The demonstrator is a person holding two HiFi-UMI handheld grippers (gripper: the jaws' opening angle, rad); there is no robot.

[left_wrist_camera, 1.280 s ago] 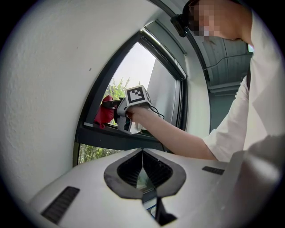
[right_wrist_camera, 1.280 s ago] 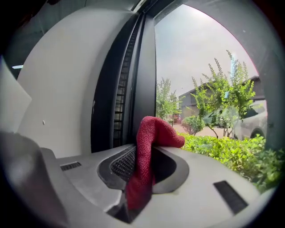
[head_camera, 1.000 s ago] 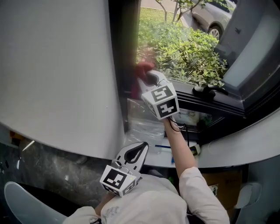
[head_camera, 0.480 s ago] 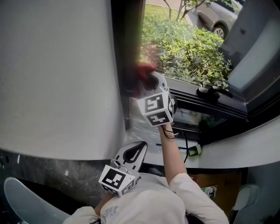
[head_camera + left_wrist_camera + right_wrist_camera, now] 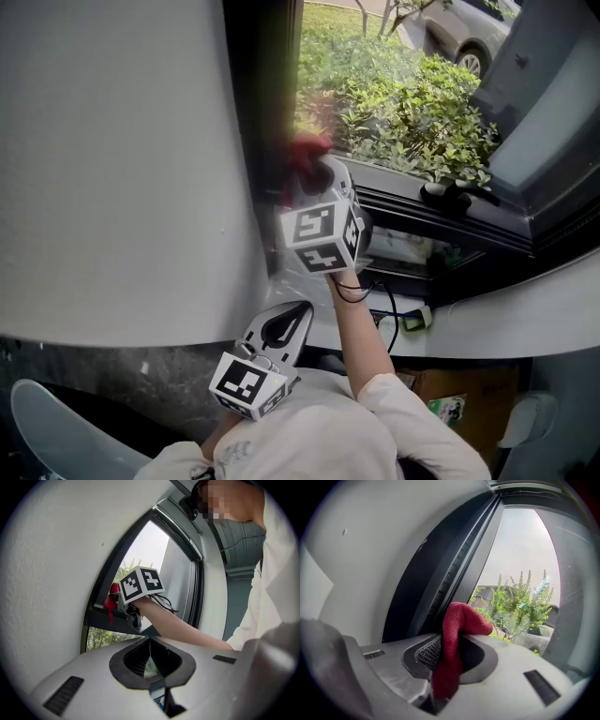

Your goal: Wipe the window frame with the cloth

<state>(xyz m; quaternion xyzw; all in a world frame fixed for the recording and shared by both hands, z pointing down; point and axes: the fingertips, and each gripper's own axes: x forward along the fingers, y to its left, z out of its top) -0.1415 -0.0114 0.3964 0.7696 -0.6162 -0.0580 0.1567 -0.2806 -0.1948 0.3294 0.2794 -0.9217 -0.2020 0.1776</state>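
Counted: two grippers (left gripper (image 5: 302, 315), right gripper (image 5: 315, 171)), one cloth (image 5: 302, 150), one window frame (image 5: 269, 94), one car (image 5: 459, 34).

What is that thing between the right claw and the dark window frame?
A red cloth. The right gripper clamps it, and it bunches out toward the dark window frame. The right gripper view shows it best.

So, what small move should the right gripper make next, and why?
Probably ease the right gripper toward the dark window frame until the red cloth presses on it, then slide along. The jaws are shut on the cloth, and its folded tip sticks out just beside the frame.
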